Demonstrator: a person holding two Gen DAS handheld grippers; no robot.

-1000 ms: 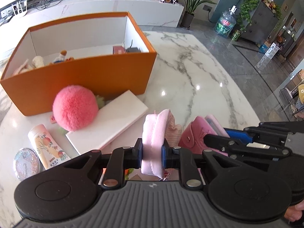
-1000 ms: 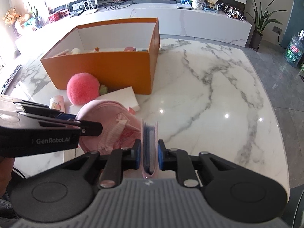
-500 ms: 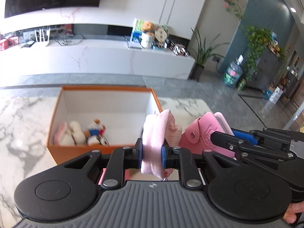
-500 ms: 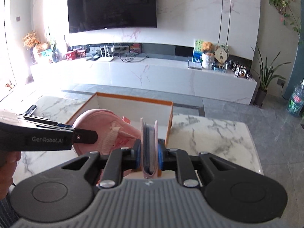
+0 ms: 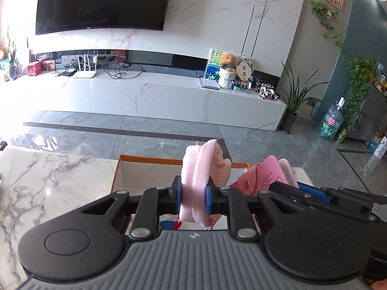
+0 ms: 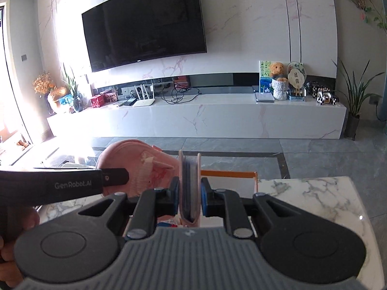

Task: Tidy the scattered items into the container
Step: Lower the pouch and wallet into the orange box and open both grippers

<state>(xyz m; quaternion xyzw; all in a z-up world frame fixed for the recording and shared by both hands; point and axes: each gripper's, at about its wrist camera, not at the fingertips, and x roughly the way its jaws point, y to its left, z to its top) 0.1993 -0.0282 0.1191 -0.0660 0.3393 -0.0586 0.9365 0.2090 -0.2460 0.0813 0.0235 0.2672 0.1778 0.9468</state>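
A: How many grippers, and what does each one carry?

B: Two. The left gripper [image 5: 193, 193] has its jaws closed tight on one pale pink cloth [image 5: 198, 176], which stands up between the blue pads and folds over at the top. The right gripper [image 6: 189, 193] is clamped just as tight on one pink wallet [image 6: 189, 188], held on edge so its dark inner slots face the camera.

A: Can each be seen from the other side?

B: Yes. In the left wrist view the right gripper [image 5: 285, 188] comes in at 3 o'clock with the wallet's snap flap [image 5: 261, 176] showing just beside the cloth. In the right wrist view the left gripper [image 6: 116, 180] comes in at 9 o'clock with the cloth [image 6: 142, 164] bunched at its tip.

A: And the container?

B: One orange box [image 5: 150, 160] with a white lining, on the marble table [image 5: 48, 181]. It sits right under both grippers, at 6 o'clock from the held items; only its far rim and part of the inside wall clear the gripper bodies. In the right wrist view its far corner [image 6: 241, 175] shows at 3 o'clock from the wallet.

A: Anything in the box?

B: Small colourful bits [image 5: 170, 223] peek through the gap under the left jaws. I cannot tell what they are or count them.

A: Background?

B: One television [image 6: 145, 26], one long white console [image 6: 193, 118], one teddy bear [image 6: 277, 68].
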